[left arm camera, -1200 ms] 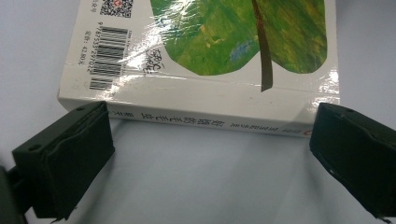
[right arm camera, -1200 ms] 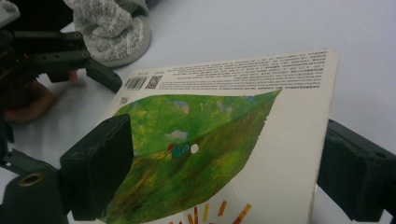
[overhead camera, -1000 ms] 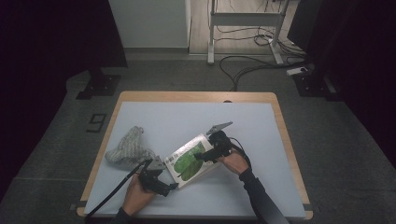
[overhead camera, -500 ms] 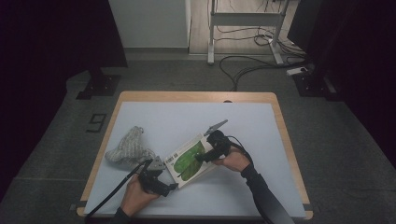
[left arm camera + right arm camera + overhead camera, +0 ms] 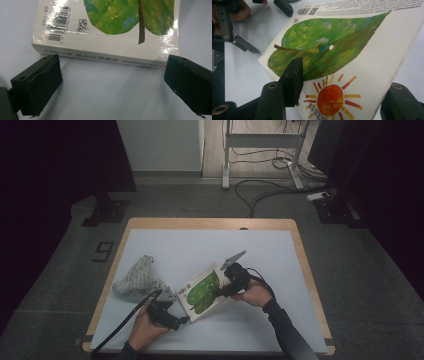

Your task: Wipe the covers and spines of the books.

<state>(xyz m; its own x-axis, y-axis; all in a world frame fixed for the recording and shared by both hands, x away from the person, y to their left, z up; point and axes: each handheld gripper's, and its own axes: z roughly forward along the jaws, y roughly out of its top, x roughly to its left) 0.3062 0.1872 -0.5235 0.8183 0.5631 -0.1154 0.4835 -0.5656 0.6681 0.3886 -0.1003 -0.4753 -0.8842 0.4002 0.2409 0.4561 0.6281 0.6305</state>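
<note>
**Book on the table, both tongs at its edges**

The book (image 5: 202,291) lies back cover up on the table (image 5: 280,250), near its front middle, green leaf showing. My right tongs (image 5: 223,289) sit at its right edge: one jaw rests on the cover, the other stands off past the edge, so open, nothing pinched. My left tongs (image 5: 181,319) are spread wide just short of the spine, gripping nothing. A grey knitted cloth (image 5: 137,277) lies apart to the left.

Step, as I judge it: getting purchase to lift or open the book. Next I need a jaw worked under an edge before closing.
</note>
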